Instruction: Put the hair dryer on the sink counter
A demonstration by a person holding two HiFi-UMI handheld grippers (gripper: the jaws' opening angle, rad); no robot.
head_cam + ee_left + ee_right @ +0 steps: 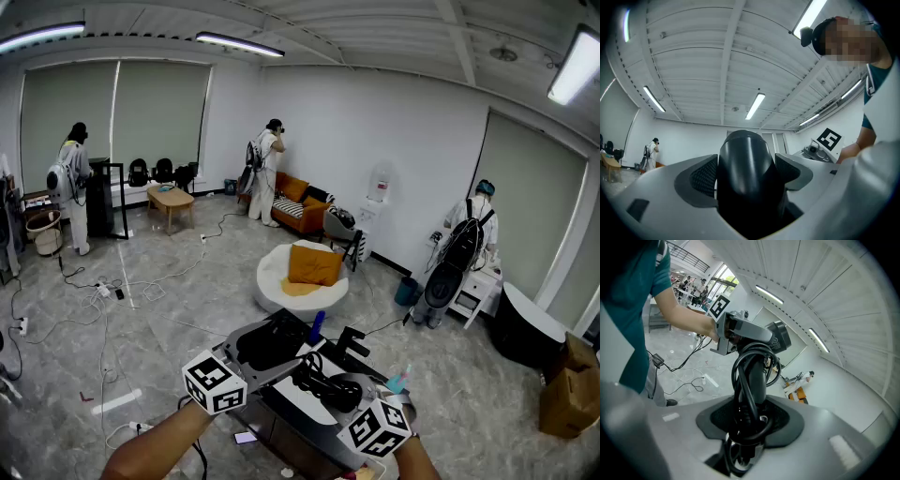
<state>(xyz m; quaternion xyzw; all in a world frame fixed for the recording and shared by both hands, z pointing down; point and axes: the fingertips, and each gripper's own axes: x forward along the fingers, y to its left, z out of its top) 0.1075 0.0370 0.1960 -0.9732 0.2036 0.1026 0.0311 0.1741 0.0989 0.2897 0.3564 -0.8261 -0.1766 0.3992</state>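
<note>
Closest to us, our two forearms point(155, 448) reach forward, and between them we hold the dryer point(272, 342) off the ground, above the grey floor point(187, 291). Our left gripper point(746, 174) has its jaws spread wide and clasped on the dryer's fat black barrel point(745, 159), a pad pressing on each side of it. Our right gripper point(749, 420) has its jaws clenched on the dryer's handle point(758, 380), with the black cord point(740, 373) looped round the handle and bunched between the pads. From the right gripper view we see the left gripper's marker cube point(721, 305) just behind the dryer's head.

Beyond the dryer sits a round white seat point(281, 281) with an orange cushion point(314, 264) on it. Cables point(112, 291) trail across the floor to the left. Further back an orange sofa point(298, 192) stands against the far wall, with a low wooden table point(171, 199) to its left. Three people in white stand near the walls: one at the left point(73, 178), one by the sofa point(267, 164), and one at the right point(473, 225). A cardboard box point(572, 389) sits at the right edge.
</note>
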